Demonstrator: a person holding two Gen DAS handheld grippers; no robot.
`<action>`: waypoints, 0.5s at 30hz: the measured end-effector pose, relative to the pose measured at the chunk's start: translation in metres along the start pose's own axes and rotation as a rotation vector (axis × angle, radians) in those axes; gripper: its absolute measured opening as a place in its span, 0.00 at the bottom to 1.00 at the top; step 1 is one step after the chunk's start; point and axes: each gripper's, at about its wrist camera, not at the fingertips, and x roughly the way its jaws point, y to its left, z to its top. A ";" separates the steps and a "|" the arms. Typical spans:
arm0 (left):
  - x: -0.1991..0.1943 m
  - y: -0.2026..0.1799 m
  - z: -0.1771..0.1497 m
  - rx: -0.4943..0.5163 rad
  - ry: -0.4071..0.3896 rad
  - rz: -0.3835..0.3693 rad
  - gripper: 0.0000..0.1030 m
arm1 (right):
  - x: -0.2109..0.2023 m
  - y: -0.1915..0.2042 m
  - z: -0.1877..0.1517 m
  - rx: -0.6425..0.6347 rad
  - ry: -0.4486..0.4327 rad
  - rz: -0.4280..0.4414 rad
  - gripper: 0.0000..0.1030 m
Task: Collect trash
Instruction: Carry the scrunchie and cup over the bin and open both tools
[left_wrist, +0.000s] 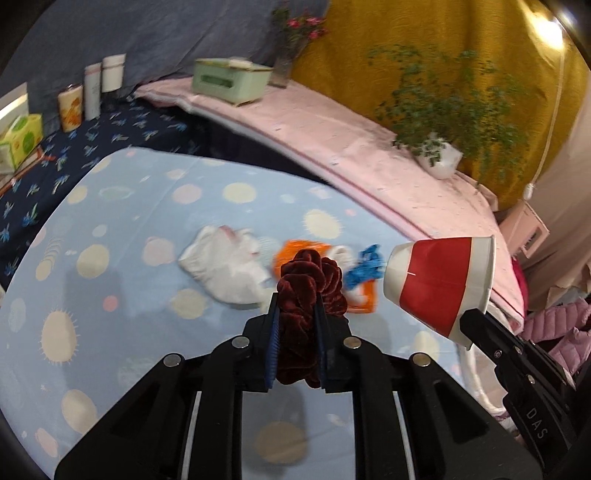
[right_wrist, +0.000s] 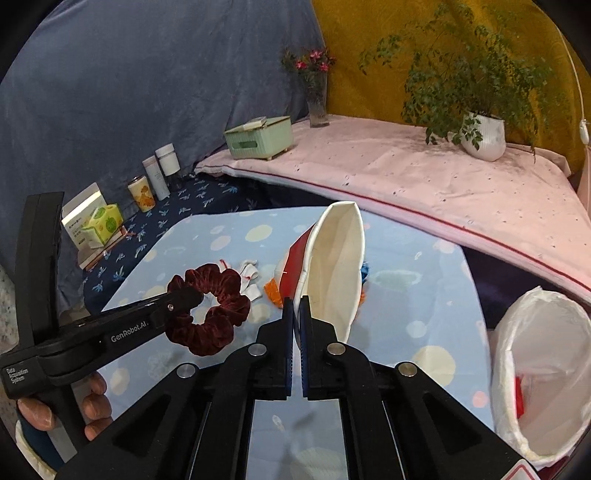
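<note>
My left gripper (left_wrist: 297, 306) is shut on a dark red velvet scrunchie (left_wrist: 308, 280) and holds it above the table; it also shows in the right wrist view (right_wrist: 208, 308). My right gripper (right_wrist: 296, 306) is shut on the rim of a red and white paper cup (right_wrist: 334, 266), squashing it flat; the cup shows on its side in the left wrist view (left_wrist: 439, 282). On the blue spotted tablecloth (left_wrist: 147, 206) lie a crumpled white tissue (left_wrist: 225, 264), an orange wrapper (left_wrist: 303, 249) and a blue scrap (left_wrist: 365, 264).
A bin lined with a white bag (right_wrist: 546, 373) stands at the table's right. A pink-covered ledge (right_wrist: 424, 173) behind holds a green box (right_wrist: 260, 138), a flower vase (right_wrist: 317, 99) and a potted plant (right_wrist: 480, 136). Boxes and jars (right_wrist: 147, 192) stand on the left.
</note>
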 end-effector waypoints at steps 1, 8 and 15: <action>-0.003 -0.011 0.001 0.013 -0.005 -0.011 0.15 | -0.007 -0.005 0.002 0.005 -0.012 -0.008 0.03; -0.017 -0.093 0.002 0.120 -0.026 -0.095 0.15 | -0.064 -0.053 0.010 0.057 -0.107 -0.078 0.03; -0.022 -0.167 -0.008 0.220 -0.020 -0.165 0.15 | -0.104 -0.107 0.006 0.127 -0.157 -0.164 0.03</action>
